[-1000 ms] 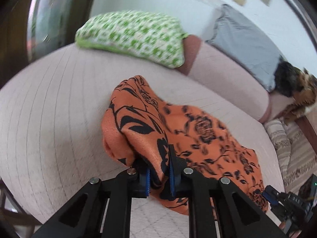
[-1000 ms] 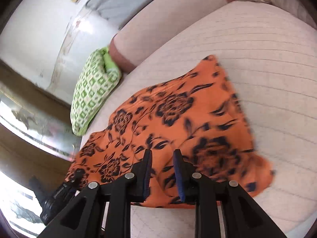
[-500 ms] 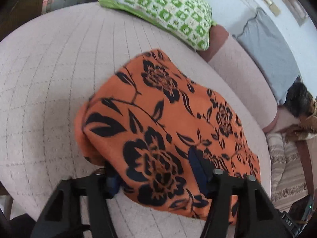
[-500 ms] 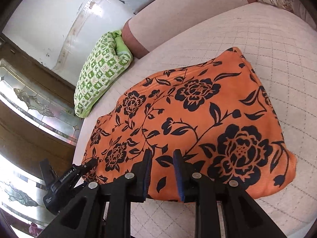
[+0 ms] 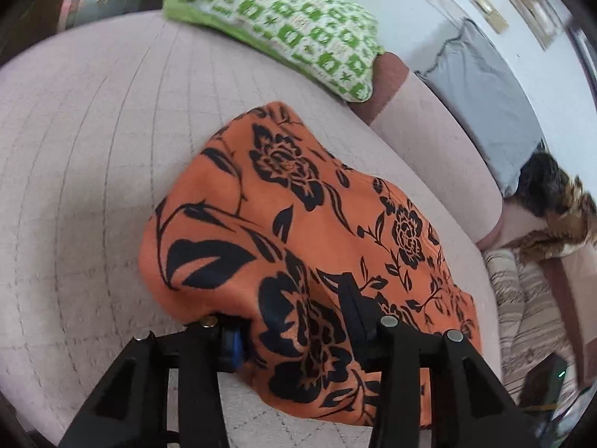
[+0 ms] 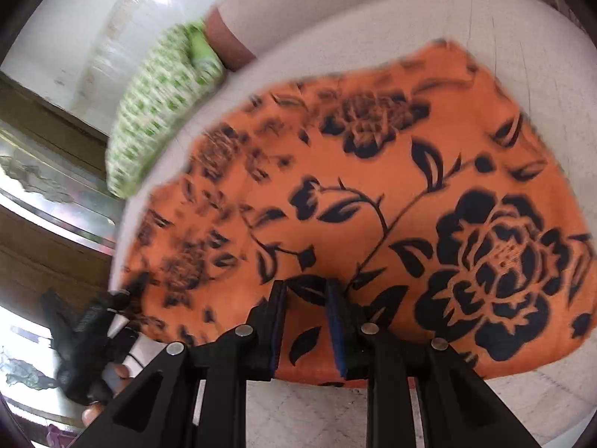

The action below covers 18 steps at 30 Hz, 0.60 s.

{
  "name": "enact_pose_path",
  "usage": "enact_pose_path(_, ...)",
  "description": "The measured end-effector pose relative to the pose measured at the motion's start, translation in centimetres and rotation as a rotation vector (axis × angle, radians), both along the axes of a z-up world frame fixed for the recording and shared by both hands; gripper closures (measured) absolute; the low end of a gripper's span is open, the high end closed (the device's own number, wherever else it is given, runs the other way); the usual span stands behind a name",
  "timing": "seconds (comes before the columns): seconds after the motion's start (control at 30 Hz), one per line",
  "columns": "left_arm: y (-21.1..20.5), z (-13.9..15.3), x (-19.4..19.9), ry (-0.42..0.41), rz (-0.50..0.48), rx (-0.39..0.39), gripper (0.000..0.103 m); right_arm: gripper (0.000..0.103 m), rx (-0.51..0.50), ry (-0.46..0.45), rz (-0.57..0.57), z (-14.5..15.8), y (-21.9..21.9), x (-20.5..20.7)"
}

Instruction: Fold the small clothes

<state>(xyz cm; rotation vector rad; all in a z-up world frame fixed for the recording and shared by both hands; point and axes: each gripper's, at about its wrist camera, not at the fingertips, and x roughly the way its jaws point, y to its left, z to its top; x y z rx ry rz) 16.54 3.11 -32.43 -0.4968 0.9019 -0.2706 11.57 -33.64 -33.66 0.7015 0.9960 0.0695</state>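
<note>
Left wrist view: the orange floral garment [image 5: 298, 231] lies folded on a pale quilted sofa seat [image 5: 86, 156], its long axis running from the near left corner away toward the right. The left gripper [image 5: 294, 336] sits at that near corner. Its jaws have just been opening and now stand spread, with a hump of the cloth between them; the left pad is largely hidden under the fabric and the right finger stands clear of it, so the corner appears released rather than pinched. A green-and-white patterned cushion [image 5: 291, 33] rests at the far edge of the seat, well apart from the garment, and a grey cushion [image 5: 485, 100] leans against the backrest. Frames or plaques hang on the wall, but nothing on them can be read.

Right wrist view: the same garment [image 6: 373, 205] fills the frame, much of it motion-blurred, and spreads ahead of the right gripper [image 6: 306, 324] at its near hem. These jaws stand narrowly apart over the cloth edge, gripping nothing visible. The left gripper [image 6: 89, 336] shows at the lower left, at the garment's other near corner, with fingertips of the holding hand [image 6: 108, 384] beneath; small white lettering on its body is too blurred to read. Both grippers sit at the near edge, so either is judged equally placed for a next fold across the long axis.
</note>
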Motion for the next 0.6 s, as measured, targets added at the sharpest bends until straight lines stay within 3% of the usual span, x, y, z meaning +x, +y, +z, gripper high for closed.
enact_pose_path(0.07, 0.1, 0.3, -0.1, -0.018, 0.005, 0.027, 0.085, 0.079, 0.015, -0.021, 0.000, 0.4, -0.3, -0.2)
enact_pose_path(0.17, 0.6, 1.0, -0.3, -0.038, 0.009, -0.012, 0.088, 0.079, 0.069, -0.035, -0.038, 0.5, -1.9, -1.0)
enact_pose_path(0.3, -1.9, 4.1, -1.8, -0.156, -0.048, 0.115, 0.088, 0.079, 0.041, -0.106, -0.113, 1.9, -4.7, -2.8)
enact_pose_path(0.4, -4.3, 6.8, -2.7, -0.233, -0.102, 0.184, 0.089, 0.079, 0.084, -0.131, -0.189, 1.9, -7.8, -4.1)
enact_pose_path(0.6, -11.7, 11.9, -5.0, -0.366, -0.273, 0.266, 0.089, 0.079, 0.142, -0.165, -0.281, 1.9, -13.1, -5.9)
